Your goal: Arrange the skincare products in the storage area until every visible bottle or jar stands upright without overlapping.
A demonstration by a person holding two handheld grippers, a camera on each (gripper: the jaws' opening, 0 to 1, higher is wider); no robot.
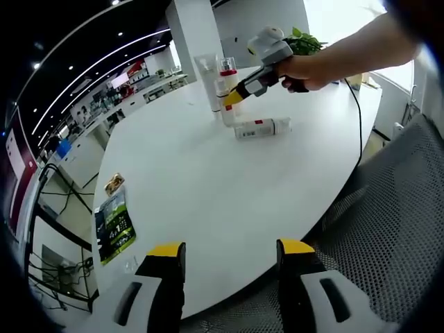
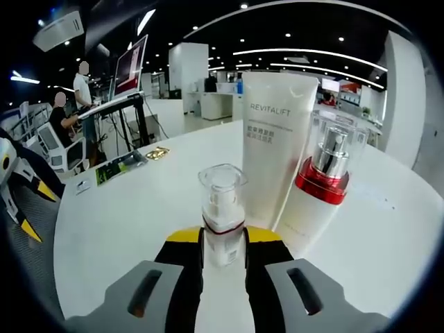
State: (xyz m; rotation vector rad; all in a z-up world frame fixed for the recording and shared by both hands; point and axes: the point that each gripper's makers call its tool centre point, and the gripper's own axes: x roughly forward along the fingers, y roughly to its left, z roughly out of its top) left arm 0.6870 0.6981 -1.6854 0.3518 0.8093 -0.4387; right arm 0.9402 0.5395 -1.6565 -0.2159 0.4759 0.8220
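Observation:
My right gripper is shut on a small white pump bottle with a clear cap, held upright. Just behind it stand a tall white tube marked REVITALIFT and a white bottle with a red collar, close together. In the left gripper view the right gripper hovers at the far side of the round white table, beside the tube and the red-collared bottle. Another white bottle lies on its side just in front. My left gripper is open at the near table edge, holding nothing.
A green leaflet and a small packet lie near the table's left edge. A grey mesh chair stands at the right. A potted plant sits behind the products. People stand far off at desks.

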